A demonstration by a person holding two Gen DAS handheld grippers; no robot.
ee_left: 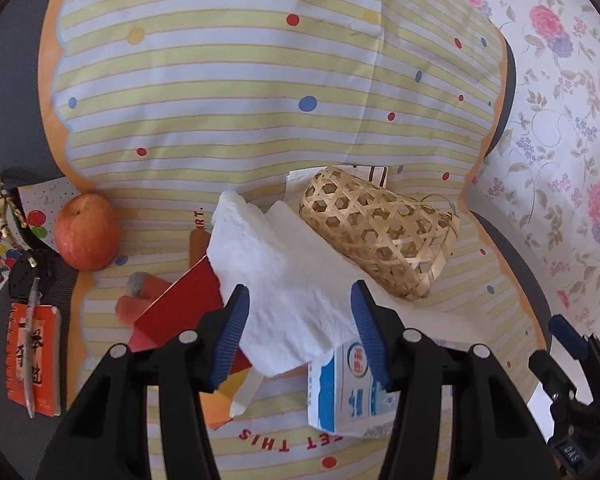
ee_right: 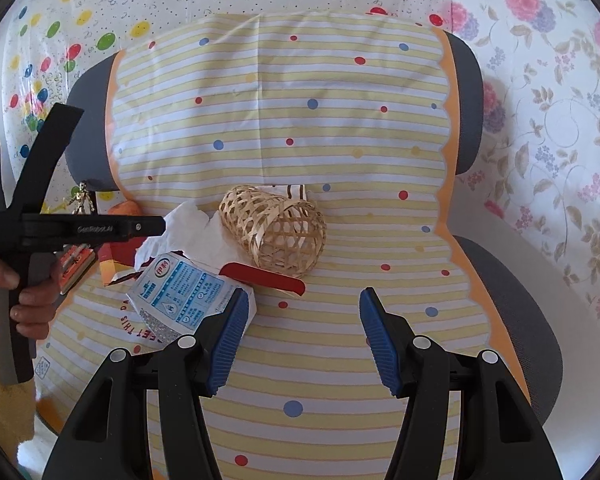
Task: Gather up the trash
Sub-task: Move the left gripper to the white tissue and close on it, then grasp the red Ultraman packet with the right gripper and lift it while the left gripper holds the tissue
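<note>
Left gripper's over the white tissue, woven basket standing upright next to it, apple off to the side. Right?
Not quite: the woven basket lies on its side, as the left wrist view shows. The left gripper is over the white tissue, and the apple sits off to the side.

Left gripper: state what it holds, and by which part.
Nothing yet. The left gripper is open, its pads either side of the white tissue without pressing it.

The black plastic body of the left gripper (ee_right: 74, 228) bore the pale embossed word "GenRobot.AI". Red capitals on the yellow-striped paper cover (ee_left: 268, 442) read "ET THIS", upside down. The blue-and-white milk carton (ee_right: 184, 294) carried a red round logo with two Chinese characters; its small print was illegible.
</note>
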